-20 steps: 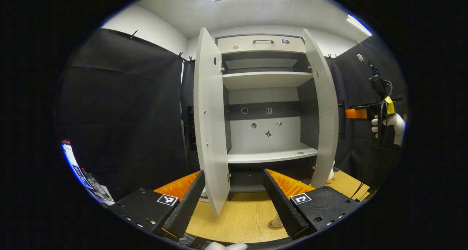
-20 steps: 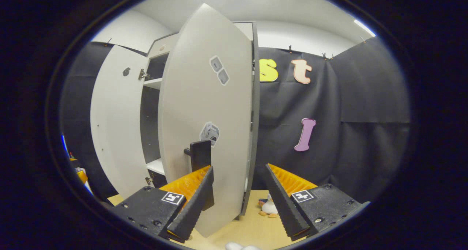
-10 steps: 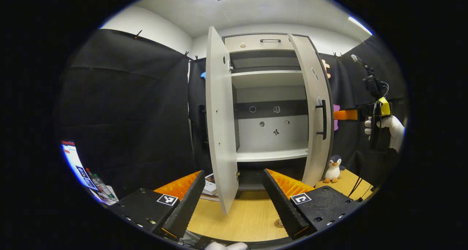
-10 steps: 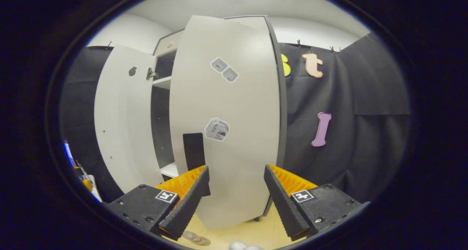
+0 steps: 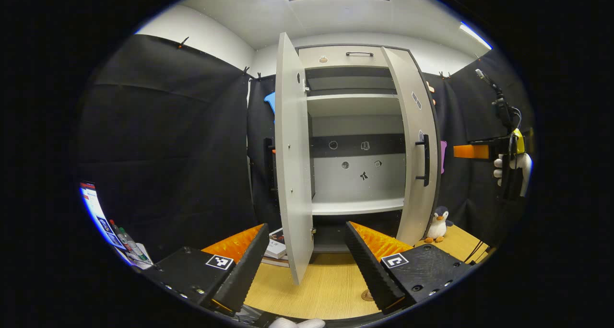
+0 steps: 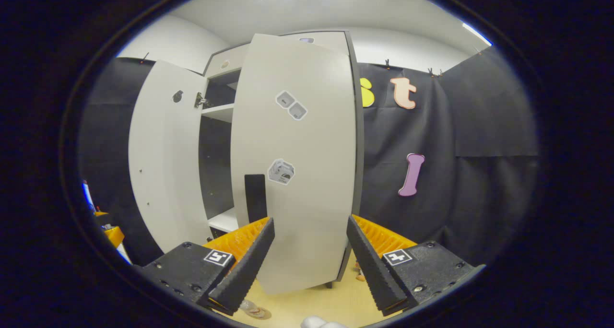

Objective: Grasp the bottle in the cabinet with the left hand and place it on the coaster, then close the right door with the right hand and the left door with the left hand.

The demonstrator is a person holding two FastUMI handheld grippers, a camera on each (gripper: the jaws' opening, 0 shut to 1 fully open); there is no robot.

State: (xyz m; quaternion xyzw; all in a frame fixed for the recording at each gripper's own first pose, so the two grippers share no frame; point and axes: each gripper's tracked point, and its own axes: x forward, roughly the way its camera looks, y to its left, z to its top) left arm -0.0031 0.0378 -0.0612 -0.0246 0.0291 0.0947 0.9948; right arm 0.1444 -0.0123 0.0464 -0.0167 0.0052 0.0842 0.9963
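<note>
Your left gripper (image 5: 305, 263) sits low over the wooden table (image 5: 316, 289), level and pointed straight at the cabinet (image 5: 357, 141), its fingers spread wide with nothing between them. Just past its left finger the left door (image 5: 290, 165) stands swung out towards you, nearly edge-on, with a stack of books (image 5: 276, 246) on the table behind its lower edge. Between the doors you look onto bare shelves. By the inner edge of the left gripper's right finger a round coaster (image 5: 367, 295) lies on the table, mostly hidden; you cannot make out the bottle on it from here. Farther right, the right door (image 5: 416, 150) is most of the way shut, its dark handle (image 5: 425, 160) facing you, and a toy penguin (image 5: 437, 225) stands on the table at its foot. At the far right your gloved hand (image 5: 511, 167) holds the other gripper up at handle height, level, pointing at the right door and well apart from it.

From the right gripper view, your right gripper (image 6: 310, 256) is likewise level and wide open, empty, aimed at the face of the right door (image 6: 300, 165) with a gap left between the fingertips and the panel. At the lower left, beside its left finger, the base of the bottle (image 6: 247, 307) rests on the coaster (image 6: 256, 312)
</note>
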